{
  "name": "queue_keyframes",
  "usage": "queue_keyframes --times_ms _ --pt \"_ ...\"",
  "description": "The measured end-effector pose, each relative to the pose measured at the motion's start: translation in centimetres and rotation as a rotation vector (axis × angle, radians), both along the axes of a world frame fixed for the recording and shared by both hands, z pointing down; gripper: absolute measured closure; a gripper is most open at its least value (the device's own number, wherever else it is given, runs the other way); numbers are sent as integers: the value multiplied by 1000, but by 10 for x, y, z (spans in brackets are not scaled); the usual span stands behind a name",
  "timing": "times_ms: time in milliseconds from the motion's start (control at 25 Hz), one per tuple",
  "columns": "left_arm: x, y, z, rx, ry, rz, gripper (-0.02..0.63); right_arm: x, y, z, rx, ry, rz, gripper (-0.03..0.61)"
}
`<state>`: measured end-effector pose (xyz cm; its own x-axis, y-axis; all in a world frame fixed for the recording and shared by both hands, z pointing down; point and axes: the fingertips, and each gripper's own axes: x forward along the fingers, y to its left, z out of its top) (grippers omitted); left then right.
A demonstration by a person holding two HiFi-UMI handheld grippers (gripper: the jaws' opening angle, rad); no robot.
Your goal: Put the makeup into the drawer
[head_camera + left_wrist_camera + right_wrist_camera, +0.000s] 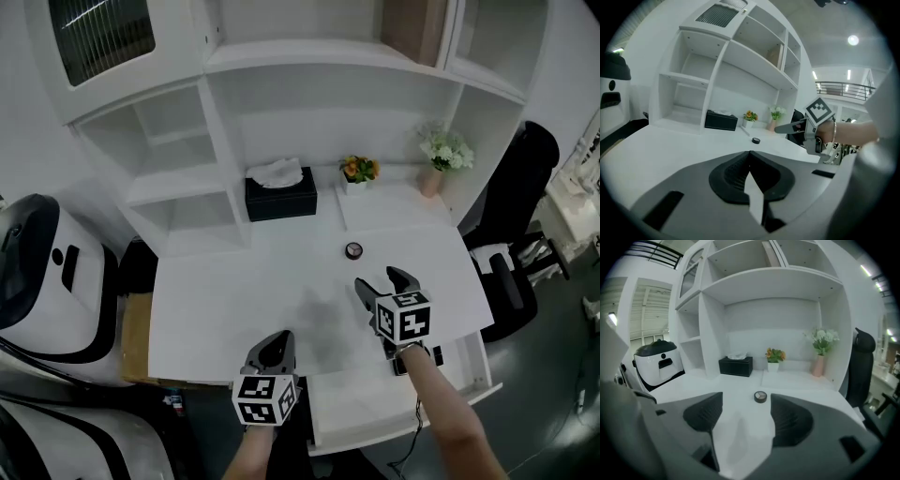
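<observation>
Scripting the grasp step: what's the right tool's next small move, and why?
Probably ease the right tool forward to the compact: its jaws stand apart and empty, the compact lies on the desk just ahead, lined up between them in the right gripper view, and the drawer is open.

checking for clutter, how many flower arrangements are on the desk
2: orange flowers right of the black tissue box, white flowers in a pink vase at the back right corner. None look hidden.

Smooth white desk [234, 281], ribbed matt black tongs pads [790, 420], matt black tissue box [281, 200]
</observation>
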<state>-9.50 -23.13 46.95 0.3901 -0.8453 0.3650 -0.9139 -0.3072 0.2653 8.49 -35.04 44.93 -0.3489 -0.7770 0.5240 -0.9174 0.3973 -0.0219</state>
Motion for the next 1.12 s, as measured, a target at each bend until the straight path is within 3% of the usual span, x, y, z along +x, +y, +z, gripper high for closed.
queue_keyframes --times_ms 560,1120 --pt "-36 -71 21 -48 40 70 611 -8 -93 62 -112 102 105 268" --pt "-55 -94 37 -82 50 90 611 6 -141 113 -211 138 190 268"
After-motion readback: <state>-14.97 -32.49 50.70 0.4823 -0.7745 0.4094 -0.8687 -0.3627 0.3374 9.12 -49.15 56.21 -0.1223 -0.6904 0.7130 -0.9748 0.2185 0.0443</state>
